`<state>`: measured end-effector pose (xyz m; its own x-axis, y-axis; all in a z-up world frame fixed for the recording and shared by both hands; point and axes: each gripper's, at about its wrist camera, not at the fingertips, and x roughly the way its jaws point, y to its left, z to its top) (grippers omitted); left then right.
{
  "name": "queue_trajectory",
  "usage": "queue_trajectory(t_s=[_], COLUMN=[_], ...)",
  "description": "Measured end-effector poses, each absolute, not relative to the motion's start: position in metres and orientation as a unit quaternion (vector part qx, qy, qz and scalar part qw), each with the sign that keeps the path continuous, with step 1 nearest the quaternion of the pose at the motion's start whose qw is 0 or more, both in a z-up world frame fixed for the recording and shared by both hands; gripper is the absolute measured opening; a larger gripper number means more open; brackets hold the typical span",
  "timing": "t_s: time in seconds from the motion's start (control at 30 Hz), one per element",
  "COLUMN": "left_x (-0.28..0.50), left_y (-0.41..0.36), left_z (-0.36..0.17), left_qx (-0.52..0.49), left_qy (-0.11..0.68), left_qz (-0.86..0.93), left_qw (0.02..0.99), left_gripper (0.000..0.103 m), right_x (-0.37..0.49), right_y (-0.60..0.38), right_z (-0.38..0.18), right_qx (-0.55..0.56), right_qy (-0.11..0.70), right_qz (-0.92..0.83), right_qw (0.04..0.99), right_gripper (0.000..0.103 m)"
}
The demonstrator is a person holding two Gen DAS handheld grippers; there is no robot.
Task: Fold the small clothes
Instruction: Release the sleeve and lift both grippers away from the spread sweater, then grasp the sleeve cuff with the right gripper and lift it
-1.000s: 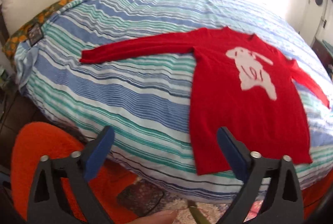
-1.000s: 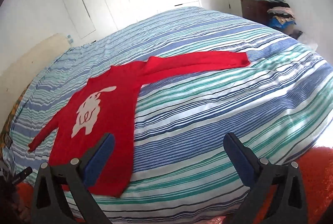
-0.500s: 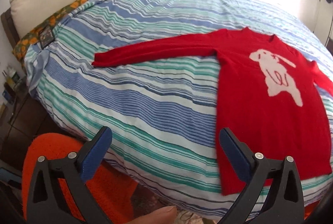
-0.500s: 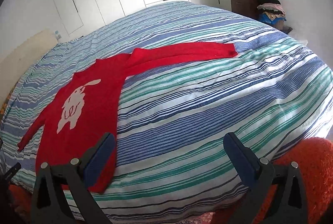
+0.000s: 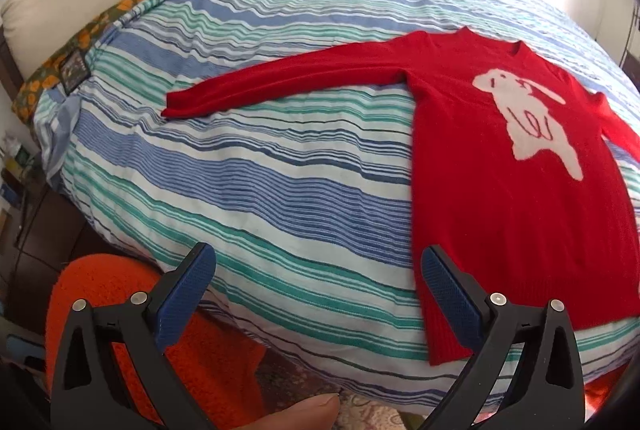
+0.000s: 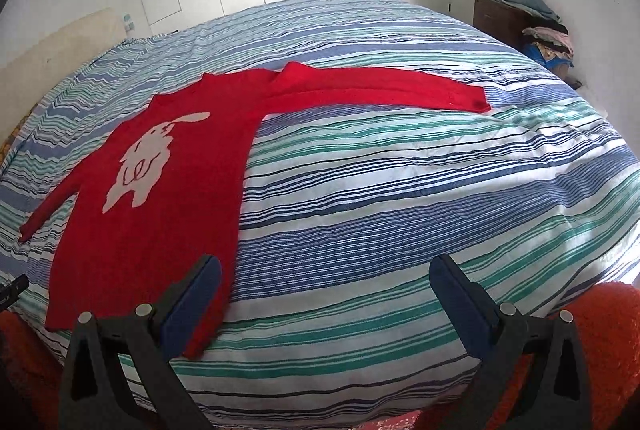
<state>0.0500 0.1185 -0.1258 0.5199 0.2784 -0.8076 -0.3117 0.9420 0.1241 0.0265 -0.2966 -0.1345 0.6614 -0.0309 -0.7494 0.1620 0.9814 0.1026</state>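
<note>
The left gripper (image 5: 318, 294) is spread wide at the frame's bottom, holding nothing; the right gripper (image 6: 326, 294) is likewise spread and empty. Beyond them a red sweater (image 5: 500, 198) with a white rabbit motif (image 5: 528, 118) lies flat, sleeves outstretched, on the striped bedspread (image 5: 280, 190), centre-right in the left view, left in the right view.

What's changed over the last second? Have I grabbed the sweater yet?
Not yet. Both cameras swung outward: the left gripper toward the left sleeve, the right gripper toward the right sleeve. Both remain open and empty. The red sweater lies flat on the striped bed, unmoved.
</note>
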Motion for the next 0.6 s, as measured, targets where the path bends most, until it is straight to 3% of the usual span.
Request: queue_trajectory(t_s=[0.37,0.6], left_x=[0.057,0.093], left_y=[0.102,0.122], left_z=[-0.128,-0.117], left_qx=[0.003,-0.045], left_qy=[0.463,0.443], left_qz=[0.129,0.116], left_qw=[0.877,0.888], left_gripper=[0.102,0.101], right_x=[0.032,0.062], right_y=[-0.285,-0.317], right_z=[-0.140,-0.127], right_qx=[0.059,0.135], right_qy=[0.421,0.415], right_qz=[-0.027,0.016], right_qw=[0.905,0.900], right_gripper=[0.103,0.103])
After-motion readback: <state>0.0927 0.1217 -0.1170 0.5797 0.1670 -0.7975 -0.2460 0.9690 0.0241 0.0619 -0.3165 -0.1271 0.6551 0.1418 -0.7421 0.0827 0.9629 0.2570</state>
